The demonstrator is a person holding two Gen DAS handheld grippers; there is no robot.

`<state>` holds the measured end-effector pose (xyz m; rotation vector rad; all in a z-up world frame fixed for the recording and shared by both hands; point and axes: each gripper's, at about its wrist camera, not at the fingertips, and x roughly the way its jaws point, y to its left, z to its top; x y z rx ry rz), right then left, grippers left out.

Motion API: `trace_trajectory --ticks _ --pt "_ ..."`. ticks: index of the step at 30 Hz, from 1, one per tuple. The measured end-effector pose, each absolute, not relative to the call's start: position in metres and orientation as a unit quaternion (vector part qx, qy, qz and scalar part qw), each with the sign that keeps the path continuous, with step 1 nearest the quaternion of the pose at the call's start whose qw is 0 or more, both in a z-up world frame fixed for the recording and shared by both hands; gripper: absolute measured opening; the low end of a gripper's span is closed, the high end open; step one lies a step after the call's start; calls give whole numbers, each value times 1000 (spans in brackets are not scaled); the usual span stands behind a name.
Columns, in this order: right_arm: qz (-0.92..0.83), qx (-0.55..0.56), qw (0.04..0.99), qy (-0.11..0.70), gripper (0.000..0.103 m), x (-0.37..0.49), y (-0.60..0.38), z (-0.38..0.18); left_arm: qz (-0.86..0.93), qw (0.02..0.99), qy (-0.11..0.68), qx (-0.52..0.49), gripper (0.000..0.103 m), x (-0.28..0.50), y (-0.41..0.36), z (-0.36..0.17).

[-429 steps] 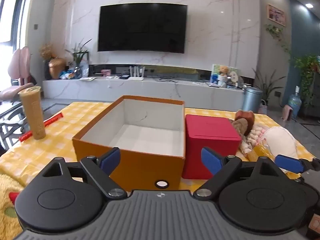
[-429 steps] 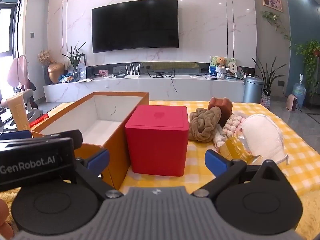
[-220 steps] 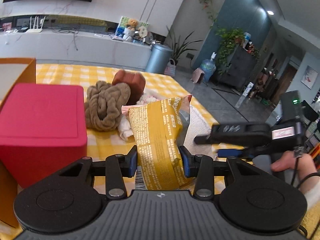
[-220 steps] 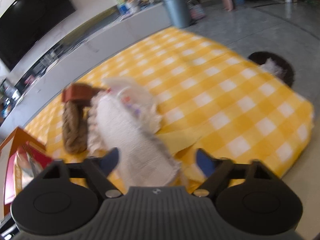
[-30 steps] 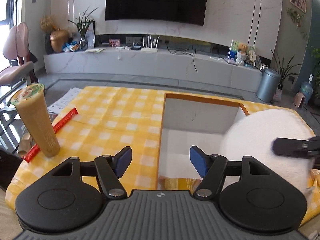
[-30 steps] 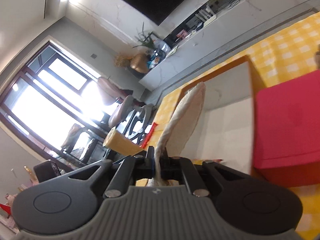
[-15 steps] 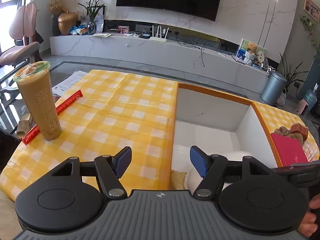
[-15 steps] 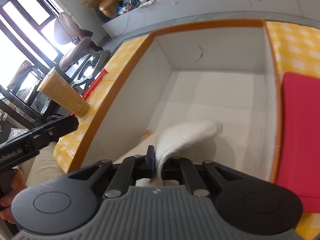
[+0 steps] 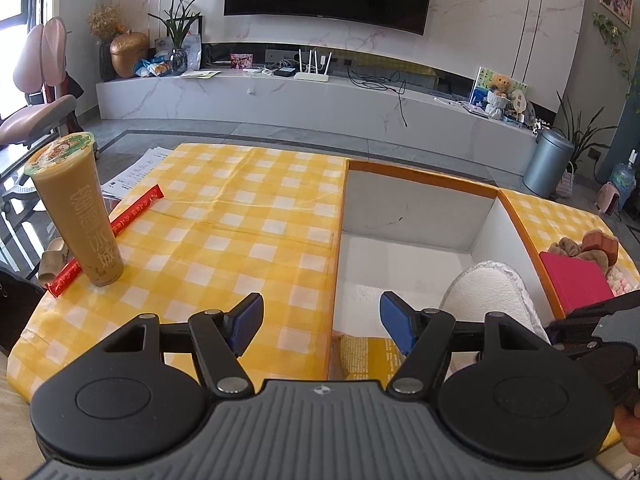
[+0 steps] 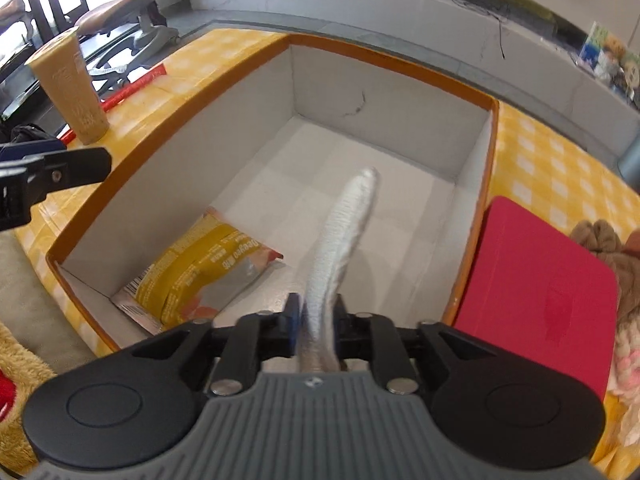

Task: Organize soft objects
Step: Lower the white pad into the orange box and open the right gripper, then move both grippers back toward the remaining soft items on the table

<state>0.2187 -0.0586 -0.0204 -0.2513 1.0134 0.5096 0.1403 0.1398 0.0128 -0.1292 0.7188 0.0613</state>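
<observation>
White pad (image 9: pixel 490 296), soft and fluffy, lies low in the orange box (image 9: pixel 420 178), close to its right wall, as the left wrist view has it; a yellow snack bag (image 9: pixel 370 354) sits at the box's near end. The left gripper (image 9: pixel 322 326) hangs over the box's near-left rim with its jaws spread wide and nothing between them. A tall drink cup (image 9: pixel 76 208) stands well off to the left on the checked cloth. From the right wrist view, the right gripper (image 10: pixel 316 322) points down into the box, its jaws opening, the pad (image 10: pixel 340 248) between them seen edge-on, the bag (image 10: pixel 200 276) to its left, a red box (image 10: pixel 536 292) just beside the orange box's right wall.
</observation>
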Motion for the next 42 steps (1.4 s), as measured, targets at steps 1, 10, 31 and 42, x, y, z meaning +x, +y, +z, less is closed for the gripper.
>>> trace_trajectory --ticks 1,10,31,42 --pt "244 -125 844 462 75 215 -58 -18 29 934 350 -64 79 140 140 14" --pt "226 -153 929 249 100 168 -72 24 26 944 324 -56 80 133 133 29" --pt "38 -34 988 149 100 147 -227 66 29 974 224 -6 82 96 32 84" --pt "-48 25 984 169 100 149 -298 65 -41 973 225 41 82 99 -59 83"
